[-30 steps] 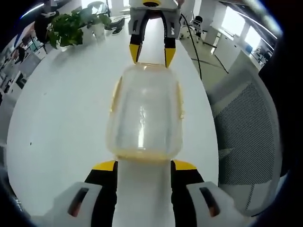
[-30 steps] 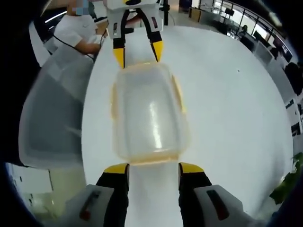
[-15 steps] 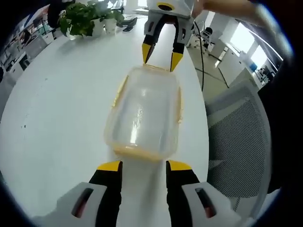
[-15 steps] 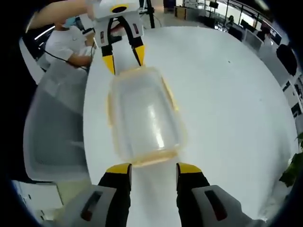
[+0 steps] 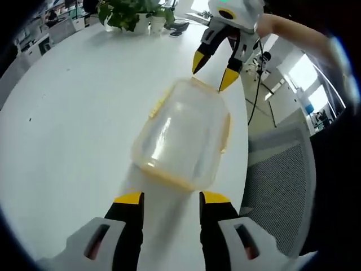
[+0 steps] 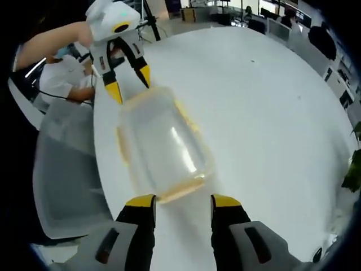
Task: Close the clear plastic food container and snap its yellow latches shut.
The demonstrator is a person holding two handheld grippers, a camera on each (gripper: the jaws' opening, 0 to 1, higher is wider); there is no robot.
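A clear plastic food container [image 5: 183,132] with its lid on lies on the white table [image 5: 73,113]. Yellow latches [image 5: 158,107] run along its long sides. In the left gripper view my left gripper [image 5: 171,199] stands open just short of the container's near end. My right gripper [image 5: 213,72] is open at the far end, its yellow tips close to the rim. In the right gripper view the same container [image 6: 163,144] lies slanted ahead of my open right gripper [image 6: 183,201]. My left gripper [image 6: 130,84] is open beyond it. Nothing sits between either pair of jaws.
A grey mesh chair [image 5: 276,180] stands beside the table edge, and the chair [image 6: 62,169] also appears in the right gripper view. Potted plants [image 5: 127,11] sit at the table's far end. A person in white [image 6: 65,73] sits behind the left gripper. A cable [image 5: 254,96] hangs off the table.
Both views have swung and rolled, so the container now lies slanted in them. Both grippers stay open at the container's two ends, and the container itself looks unmoved on the table.
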